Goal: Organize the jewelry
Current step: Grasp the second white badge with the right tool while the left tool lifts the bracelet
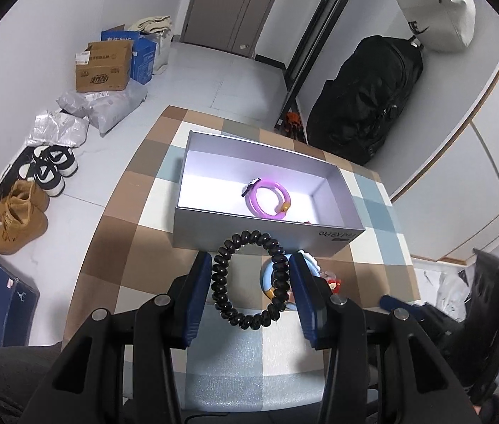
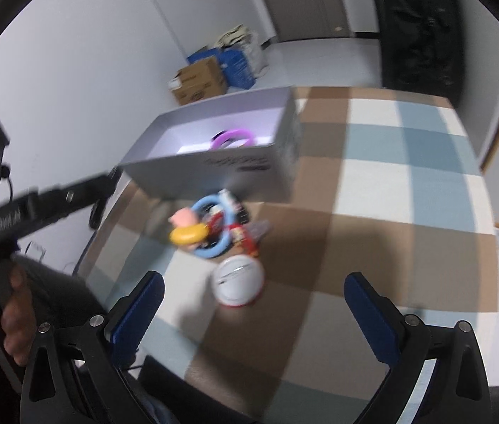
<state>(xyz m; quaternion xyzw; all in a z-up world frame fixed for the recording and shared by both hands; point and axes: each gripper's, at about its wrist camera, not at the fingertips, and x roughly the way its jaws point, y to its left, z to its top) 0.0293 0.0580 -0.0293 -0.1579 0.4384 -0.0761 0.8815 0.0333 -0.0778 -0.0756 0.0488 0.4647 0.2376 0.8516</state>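
Left tool [image 1: 249, 275] grips black bead bracelet [image 1: 249, 279], ring face-on.

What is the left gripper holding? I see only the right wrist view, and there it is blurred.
Observer: The left gripper is shut on a black bracelet, with its pads on two sides of the loop.
Operator: Is the bracelet over the box?
Observer: No. In the left wrist view it shows in front of the near wall of the box, not over the opening.
Operator: What lies inside the box?
Observer: A purple bracelet lies flat on the box floor, with a small yellow bead on it.
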